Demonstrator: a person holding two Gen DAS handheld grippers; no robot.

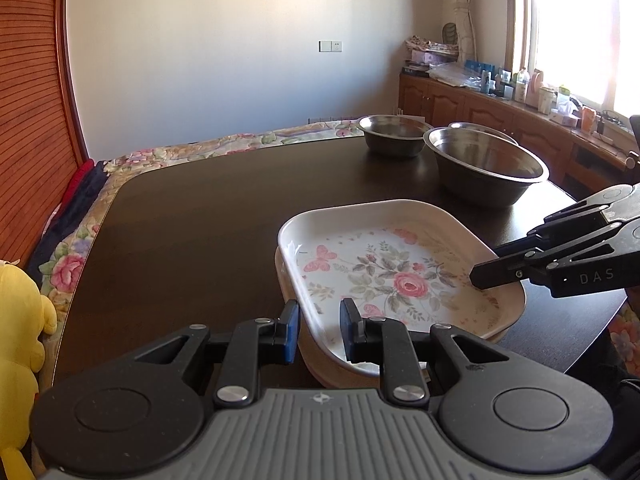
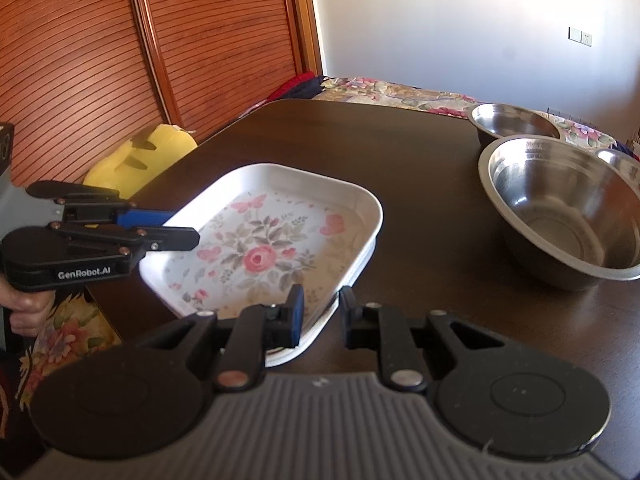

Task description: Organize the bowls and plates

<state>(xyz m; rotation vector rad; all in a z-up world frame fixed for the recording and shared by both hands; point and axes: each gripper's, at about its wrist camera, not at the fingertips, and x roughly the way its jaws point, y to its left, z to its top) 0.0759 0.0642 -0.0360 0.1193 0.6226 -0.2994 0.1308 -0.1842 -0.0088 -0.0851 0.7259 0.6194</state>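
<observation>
A white square plate with a rose print (image 1: pixel 396 276) (image 2: pixel 264 248) lies on top of another plate on the dark table. My left gripper (image 1: pixel 319 330) straddles its near-left rim, jaws a little apart, one finger inside and one outside. It also shows in the right wrist view (image 2: pixel 176 232). My right gripper (image 2: pixel 320 320) straddles the plate's opposite rim the same way; it shows in the left wrist view (image 1: pixel 492 272). Three steel bowls stand behind: a large one (image 1: pixel 484 168) (image 2: pixel 568 208), a smaller one (image 1: pixel 394 134) (image 2: pixel 512 120), and a third mostly hidden (image 1: pixel 480 127).
The dark table (image 1: pixel 200 216) has a rounded far-left corner. A flowered bed cover (image 1: pixel 224 144) lies beyond it. A yellow plush toy (image 1: pixel 20 320) sits at the left edge. A wooden cabinet with bottles (image 1: pixel 520 96) runs under the window.
</observation>
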